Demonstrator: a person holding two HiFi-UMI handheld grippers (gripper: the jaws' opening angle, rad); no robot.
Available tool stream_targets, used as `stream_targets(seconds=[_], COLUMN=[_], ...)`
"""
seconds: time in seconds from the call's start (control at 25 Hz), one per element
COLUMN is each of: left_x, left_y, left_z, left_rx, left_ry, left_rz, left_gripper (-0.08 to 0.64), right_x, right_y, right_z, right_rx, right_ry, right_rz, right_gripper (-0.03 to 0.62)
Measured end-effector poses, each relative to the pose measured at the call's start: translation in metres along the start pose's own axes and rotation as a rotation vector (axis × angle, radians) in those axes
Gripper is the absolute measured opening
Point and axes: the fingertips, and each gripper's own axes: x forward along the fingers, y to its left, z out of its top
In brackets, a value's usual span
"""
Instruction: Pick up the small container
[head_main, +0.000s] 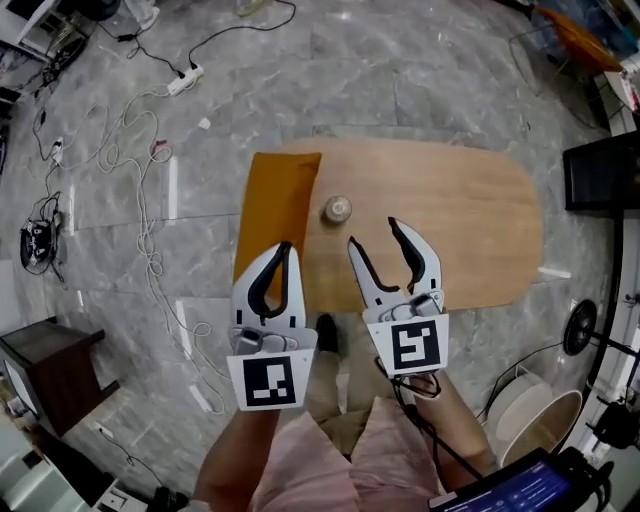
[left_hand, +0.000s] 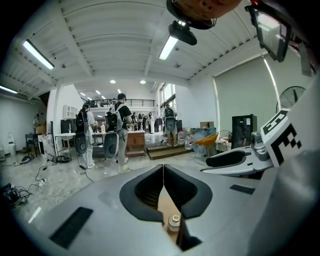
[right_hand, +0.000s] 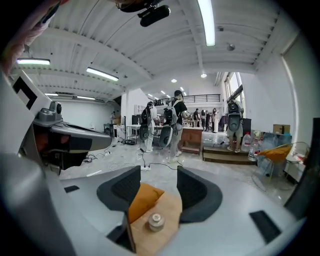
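Note:
The small container (head_main: 337, 209) is a little round pale jar with a knobbed lid, upright on the oval wooden table (head_main: 470, 220) near its left end. It also shows low between the jaws in both gripper views: the small container (left_hand: 173, 222) and the small container (right_hand: 155, 222). My right gripper (head_main: 371, 231) is held above the table's near edge, jaws open, nothing between them. My left gripper (head_main: 285, 246) hovers to its left over the orange mat, jaws shut with tips touching and empty. Both grippers are short of the jar.
An orange mat (head_main: 277, 206) covers the table's left end and hangs over its edge. Cables and a power strip (head_main: 185, 80) lie on the grey floor at left. A dark cabinet (head_main: 45, 370) stands lower left, white buckets (head_main: 540, 410) lower right. Several people stand far off.

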Motion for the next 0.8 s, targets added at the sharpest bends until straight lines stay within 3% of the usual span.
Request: stream_targets(seconds=[0.44, 0.8], left_x=[0.068, 0.086], left_y=[0.005, 0.009], left_z=[-0.116, -0.164], left_rx=[-0.054, -0.09], left_ry=[0.129, 0.169], left_rz=[0.032, 0.073], left_gripper=[0.014, 0.014], right_x=[0.054, 0.084], right_y=[-0.002, 0.007], right_z=[-0.141, -0.196], right_rx=[0.064, 0.071], right_ry=[0.164, 0.209], right_rz=[0.075, 0.126], right_gripper=[0.236, 0.236])
